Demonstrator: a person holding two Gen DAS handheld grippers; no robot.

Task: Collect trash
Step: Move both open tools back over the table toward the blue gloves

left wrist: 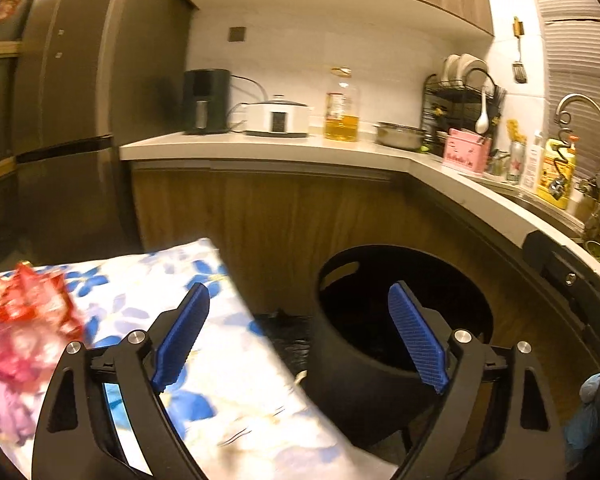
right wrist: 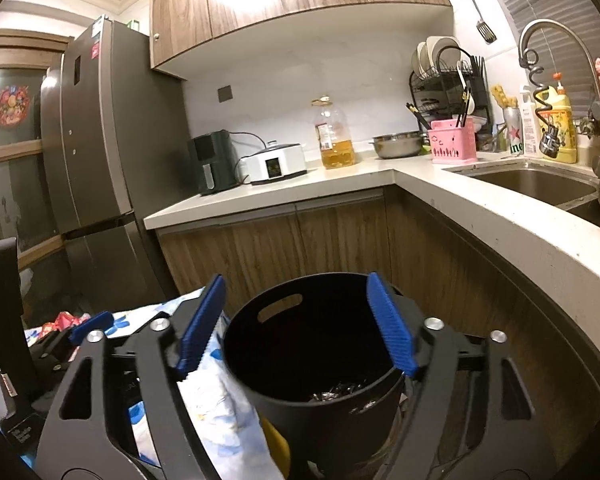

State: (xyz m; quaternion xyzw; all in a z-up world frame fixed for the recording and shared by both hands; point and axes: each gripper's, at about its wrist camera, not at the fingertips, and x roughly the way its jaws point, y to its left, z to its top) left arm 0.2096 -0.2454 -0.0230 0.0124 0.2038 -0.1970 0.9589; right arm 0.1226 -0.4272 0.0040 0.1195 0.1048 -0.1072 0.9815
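Observation:
A black round bin (left wrist: pixel 404 320) stands on the floor beside a table with a blue-flowered cloth (left wrist: pixel 236 400). Red and pink crinkled wrappers (left wrist: pixel 24 320) lie blurred on the cloth at the far left. My left gripper (left wrist: pixel 299 287) is open over the cloth's edge and the bin's rim, with nothing between its pads. In the right wrist view my right gripper (right wrist: pixel 297 278) is open above the bin (right wrist: pixel 312 408), also with nothing in it. Shiny crumpled trash (right wrist: pixel 340 390) lies at the bin's bottom. The left gripper's blue pad (right wrist: pixel 88 326) shows at the left, near the red wrappers (right wrist: pixel 66 320).
A wooden cabinet front (right wrist: pixel 300 240) rises behind the bin, under an L-shaped white counter (right wrist: pixel 480 216) with a sink (right wrist: pixel 536 184). A tall grey fridge (right wrist: pixel 100 140) stands at the left. An oil bottle (right wrist: pixel 334 136), appliances and a dish rack (right wrist: pixel 448 80) sit on the counter.

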